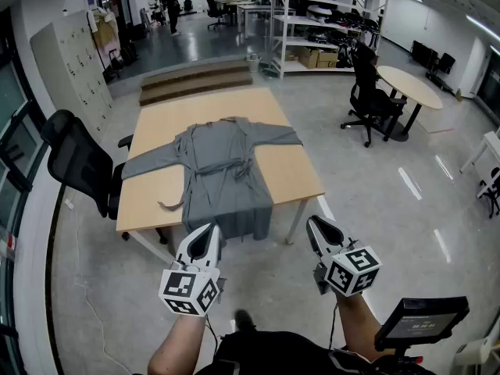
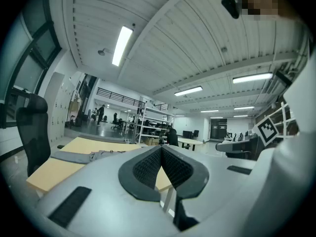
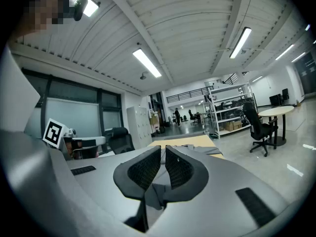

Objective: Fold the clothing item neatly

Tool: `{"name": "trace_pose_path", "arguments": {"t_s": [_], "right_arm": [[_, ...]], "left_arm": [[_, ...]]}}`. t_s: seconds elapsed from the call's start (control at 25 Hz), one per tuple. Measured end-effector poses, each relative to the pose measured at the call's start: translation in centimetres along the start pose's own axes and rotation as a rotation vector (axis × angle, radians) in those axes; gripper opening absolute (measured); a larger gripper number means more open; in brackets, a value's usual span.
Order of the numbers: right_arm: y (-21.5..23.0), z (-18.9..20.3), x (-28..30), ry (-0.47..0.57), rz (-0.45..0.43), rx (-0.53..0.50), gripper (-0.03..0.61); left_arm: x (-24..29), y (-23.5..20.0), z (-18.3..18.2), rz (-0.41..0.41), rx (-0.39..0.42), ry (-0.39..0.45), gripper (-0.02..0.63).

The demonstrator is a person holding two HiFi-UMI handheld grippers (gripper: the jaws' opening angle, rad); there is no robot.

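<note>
We are standing short of the tabletop (image 1: pixel 156 131), holding the left claw (image 1: pixel 205 239) and the right claw (image 1: pixel 319 231) out in front of us over the floor (image 1: pixel 266 287). They are side by side and roughly level, with our forearms (image 1: pixel 178 341) reaching forward from below. Each claw is drawn together, its pads meeting on nothing, as both gripper views are showing. The grey robe (image 1: pixel 223 158) is lying opened flat along the middle of the tabletop, collar at the far end and sleeves spreading to either side. Its hem (image 1: pixel 234 223) is hanging over the near edge, near our claws but not touching them. We are judging the cloth to be soft, light and limp, so it will be sagging and sliding rather than keeping a crease, and a pinch at an edge should be lifting it easily. The left sleeve (image 1: pixel 148 164) and the right sleeve (image 1: pixel 275 137) are looking like the sensible first holds, taken near the cuffs and brought inward over the body. The loose belt (image 1: pixel 173 203) is likely to be trailing and wanting tucking. Both claws will be needing to open first.
</note>
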State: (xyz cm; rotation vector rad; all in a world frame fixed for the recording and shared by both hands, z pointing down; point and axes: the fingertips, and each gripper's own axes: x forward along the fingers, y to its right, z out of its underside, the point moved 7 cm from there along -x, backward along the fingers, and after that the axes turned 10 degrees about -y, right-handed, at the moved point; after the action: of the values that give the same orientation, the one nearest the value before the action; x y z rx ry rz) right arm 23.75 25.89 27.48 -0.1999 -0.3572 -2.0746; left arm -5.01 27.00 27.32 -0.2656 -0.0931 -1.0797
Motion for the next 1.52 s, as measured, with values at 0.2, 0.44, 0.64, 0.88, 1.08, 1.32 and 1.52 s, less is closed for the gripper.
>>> {"name": "trace_pose_path", "arguments": {"t_s": [0.2,0.44,0.64,0.88,1.08,1.32,1.52], "right_arm": [[0.2,-1.1,5.6,-0.007,0.018,0.006,0.011],[1.6,-2.8,9.8,-0.020,0.016,-0.012,0.011],[3.8,-5.2,14.5,-0.011,-0.036,-0.027,0.012],[8.2,-8.5,19.0,0.007,-0.097,-0.056,0.017],[12.6,-9.3,22.3,0.007,-0.104,-0.053,0.054],[17.8,-8.7,25.5,-0.017,0.004,0.001,0.086],[21.2,-8.2,26.8,-0.058,0.160,0.045,0.097]], "left_arm": [[3.8,-5.1,-1.4,0.014,0.009,-0.004,0.000],[8.1,-7.0,-2.2,0.035,-0.005,-0.023,0.000],[12.2,-8.7,-3.4,-0.001,-0.030,-0.035,0.000],[17.4,-9.3,-6.0,-0.044,-0.031,-0.018,0.000],[21.5,-9.9,-7.2,-0.056,-0.021,-0.013,0.000],[27.5,-11.8,-7.9,0.015,-0.017,-0.057,0.000],[32.6,-13.3,-8.4,0.139,-0.013,-0.094,0.000]]}}
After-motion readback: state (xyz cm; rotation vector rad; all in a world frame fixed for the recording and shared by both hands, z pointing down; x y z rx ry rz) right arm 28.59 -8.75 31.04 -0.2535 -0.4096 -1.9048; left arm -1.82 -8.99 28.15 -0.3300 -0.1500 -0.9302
